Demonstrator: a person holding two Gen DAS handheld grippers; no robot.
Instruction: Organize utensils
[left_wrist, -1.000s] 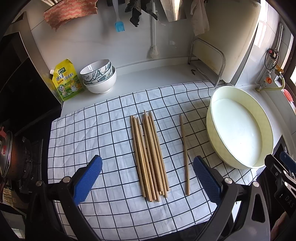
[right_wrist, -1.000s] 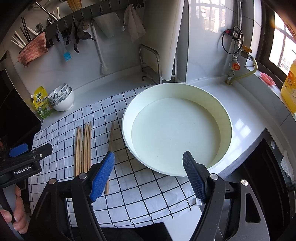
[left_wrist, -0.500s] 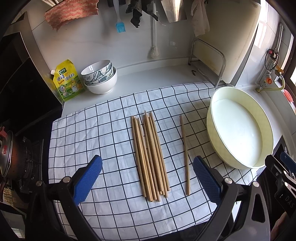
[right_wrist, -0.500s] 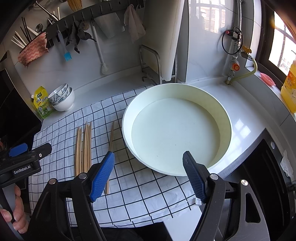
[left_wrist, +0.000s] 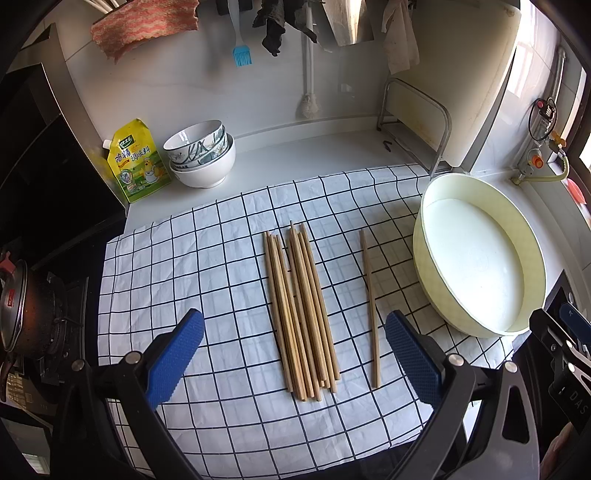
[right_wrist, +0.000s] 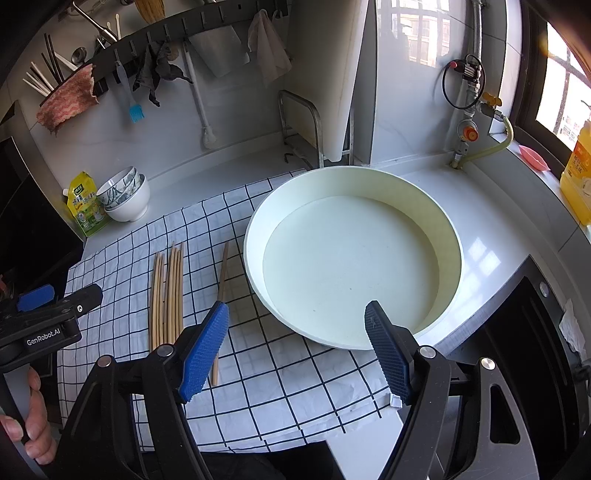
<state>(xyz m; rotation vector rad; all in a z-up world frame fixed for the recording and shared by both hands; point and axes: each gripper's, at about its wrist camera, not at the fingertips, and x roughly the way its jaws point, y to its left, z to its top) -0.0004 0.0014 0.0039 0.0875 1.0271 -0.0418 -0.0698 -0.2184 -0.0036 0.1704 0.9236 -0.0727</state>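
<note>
Several wooden chopsticks lie side by side on a white checked cloth; they also show in the right wrist view. One single chopstick lies apart to their right, also in the right wrist view. A cream round basin stands empty at the cloth's right edge, large in the right wrist view. My left gripper is open and empty above the chopsticks' near ends. My right gripper is open and empty over the basin's near rim.
Stacked bowls and a yellow seasoning pouch stand at the back left. A dark pot sits on the stove at left. A metal rack with a white board stands at back right. A yellow oil bottle stands by the window.
</note>
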